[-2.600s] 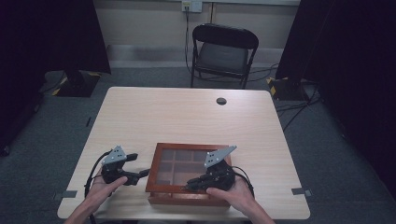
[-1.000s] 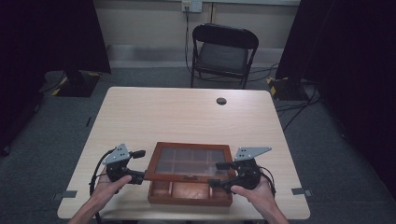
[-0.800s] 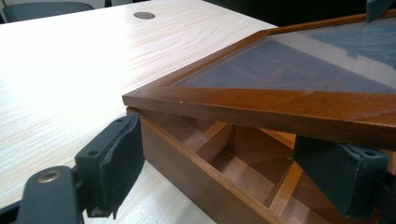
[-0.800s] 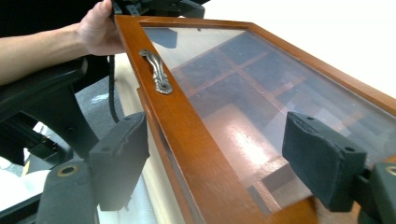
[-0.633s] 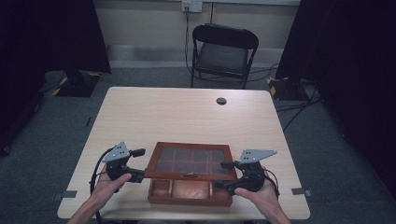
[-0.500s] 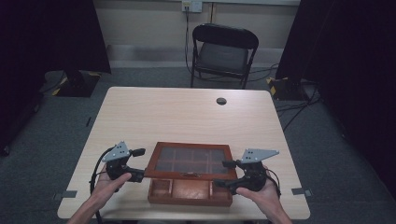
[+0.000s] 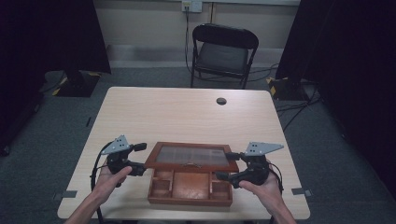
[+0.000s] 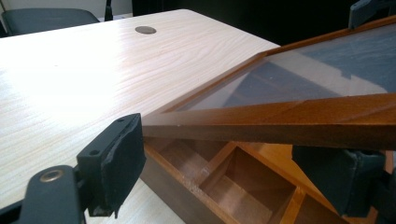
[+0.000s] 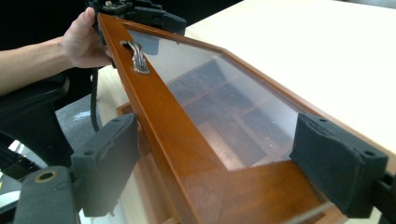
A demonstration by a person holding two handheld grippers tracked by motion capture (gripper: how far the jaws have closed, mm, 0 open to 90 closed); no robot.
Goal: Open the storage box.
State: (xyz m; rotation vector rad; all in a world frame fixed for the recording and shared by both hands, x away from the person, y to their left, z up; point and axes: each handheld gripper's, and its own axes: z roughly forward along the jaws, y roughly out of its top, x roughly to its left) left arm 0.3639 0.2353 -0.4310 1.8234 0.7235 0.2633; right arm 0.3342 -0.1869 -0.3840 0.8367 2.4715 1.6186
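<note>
Wooden box (image 7: 190, 186) sitting at the near edge of the table (image 7: 187, 112), between the two hands, with its glass-paned lid (image 7: 191, 157) tilting up at the near edge and exposing the compartments (image 7: 189, 183) beneath. Left gripper (image 7: 136, 158) straddling the lid's left end: jaws spread above and below the frame (image 8: 280, 121), clearly released, not pinching the wood. Right gripper (image 7: 226, 165) straddling the lid's right end likewise, pads (image 9: 338, 163) standing well apart on either side of the frame (image 9: 187, 172); contact with the wood impossible to tell. Metal handle (image 9: 137, 56) showing on the lid's near rail. Left hand (image 9: 86, 39) gripping the far gripper in the right gripper view. Small dark disc (image 7: 221, 101) lying near the table's far edge; folding chair (image 7: 224, 53) standing beyond.
</note>
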